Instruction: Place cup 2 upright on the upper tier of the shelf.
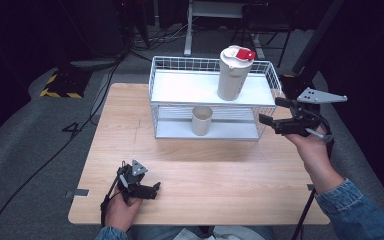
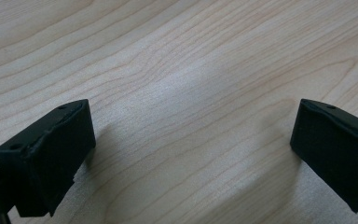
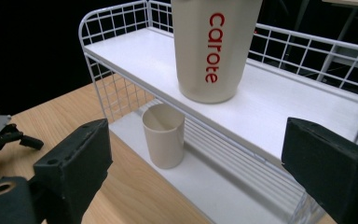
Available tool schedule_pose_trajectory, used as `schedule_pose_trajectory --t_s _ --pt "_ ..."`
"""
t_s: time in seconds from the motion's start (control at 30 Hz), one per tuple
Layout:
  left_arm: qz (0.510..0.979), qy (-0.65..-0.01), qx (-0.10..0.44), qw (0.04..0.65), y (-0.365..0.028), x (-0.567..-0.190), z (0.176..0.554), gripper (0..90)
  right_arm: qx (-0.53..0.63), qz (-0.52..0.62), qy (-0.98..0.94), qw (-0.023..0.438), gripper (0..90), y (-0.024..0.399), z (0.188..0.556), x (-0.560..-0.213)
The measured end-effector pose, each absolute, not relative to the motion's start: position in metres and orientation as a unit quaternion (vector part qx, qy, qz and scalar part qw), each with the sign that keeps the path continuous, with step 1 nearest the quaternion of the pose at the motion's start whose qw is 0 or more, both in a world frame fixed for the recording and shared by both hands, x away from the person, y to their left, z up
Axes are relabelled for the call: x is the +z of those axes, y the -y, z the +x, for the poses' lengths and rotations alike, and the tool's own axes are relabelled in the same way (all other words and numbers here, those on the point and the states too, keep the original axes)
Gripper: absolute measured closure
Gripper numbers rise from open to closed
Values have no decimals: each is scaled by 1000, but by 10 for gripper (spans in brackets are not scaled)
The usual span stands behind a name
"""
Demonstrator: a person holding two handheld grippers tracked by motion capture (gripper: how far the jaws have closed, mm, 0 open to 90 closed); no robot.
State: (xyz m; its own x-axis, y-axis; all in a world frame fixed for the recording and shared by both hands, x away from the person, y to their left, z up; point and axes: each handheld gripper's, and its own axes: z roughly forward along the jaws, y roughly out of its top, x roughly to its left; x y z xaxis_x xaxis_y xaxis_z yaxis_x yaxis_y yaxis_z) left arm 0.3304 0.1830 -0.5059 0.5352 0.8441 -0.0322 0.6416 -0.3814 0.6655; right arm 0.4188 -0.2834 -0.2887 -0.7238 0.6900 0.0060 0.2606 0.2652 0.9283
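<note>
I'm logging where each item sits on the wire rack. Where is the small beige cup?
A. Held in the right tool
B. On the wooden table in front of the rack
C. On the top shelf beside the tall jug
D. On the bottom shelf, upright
D: the small beige cup stands upright with its mouth up on the bottom shelf of the wire rack, below the tall jug on the top shelf.

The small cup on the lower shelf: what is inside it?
The cup looks empty as far as its open top shows in the right gripper view. Its own wall hides the bottom.
</note>
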Motion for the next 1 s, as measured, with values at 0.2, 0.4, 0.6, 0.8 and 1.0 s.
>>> schedule_pose_trajectory --t_s 0.2,0.4,0.6,0.8,1.0 --pt "816 -455 159 319 -183 -506 330 2 507 313 -776 209 89 295 405 -301" --pt "816 -455 159 319 -183 -506 330 2 496 318 -781 207 89 304 396 -317" --pt "816 -455 159 319 -183 -506 330 2 483 326 -787 201 89 311 387 -338" --pt "816 -455 159 319 -183 -506 330 2 471 337 -792 192 89 317 379 -359" --pt "816 -455 159 319 -183 -506 330 2 460 355 -796 170 91 325 370 -385"
